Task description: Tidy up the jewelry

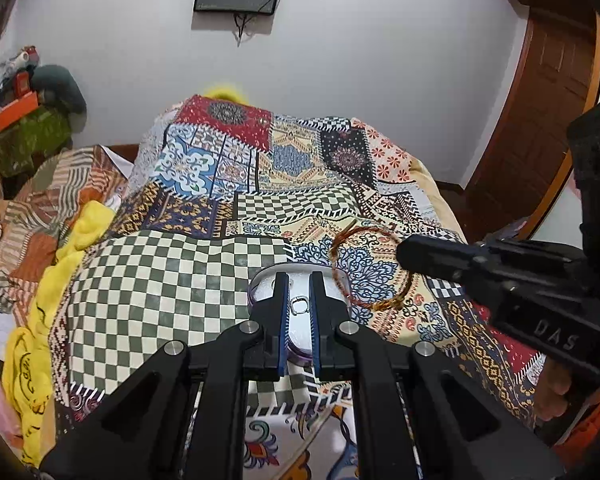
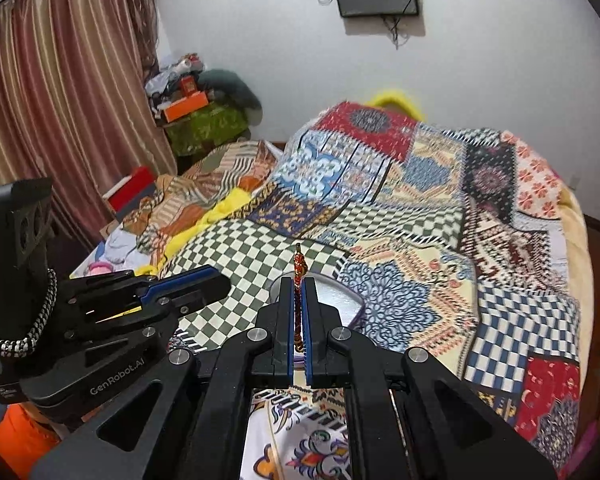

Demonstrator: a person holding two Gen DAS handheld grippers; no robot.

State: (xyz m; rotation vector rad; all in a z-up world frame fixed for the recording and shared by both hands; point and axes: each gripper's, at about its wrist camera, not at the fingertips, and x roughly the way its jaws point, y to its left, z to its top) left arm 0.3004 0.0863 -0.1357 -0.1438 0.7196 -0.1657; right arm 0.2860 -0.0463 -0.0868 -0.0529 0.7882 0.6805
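Observation:
A red-and-gold beaded bracelet (image 1: 370, 268) hangs as a loop from my right gripper (image 1: 400, 252), just above and to the right of an open jewelry box (image 1: 336, 288) with a white lining and purple rim. In the right wrist view the bracelet (image 2: 299, 304) is pinched edge-on between the blue pads of my right gripper (image 2: 299, 280), over the box (image 2: 340, 300). My left gripper (image 1: 299, 276) hovers over the box with a narrow gap between its fingers and holds nothing. A small silver clasp-like piece (image 1: 299, 306) lies in the box between them. The left gripper also shows in the right wrist view (image 2: 204, 284).
The box rests on a patchwork bedspread (image 1: 160, 272) with checkered and floral panels. A yellow cloth (image 1: 52, 300) lies along the bed's left side. Cluttered boxes (image 1: 20, 120) stand at the far left. A wooden door (image 1: 548, 120) is on the right, curtains (image 2: 60, 100) on the left.

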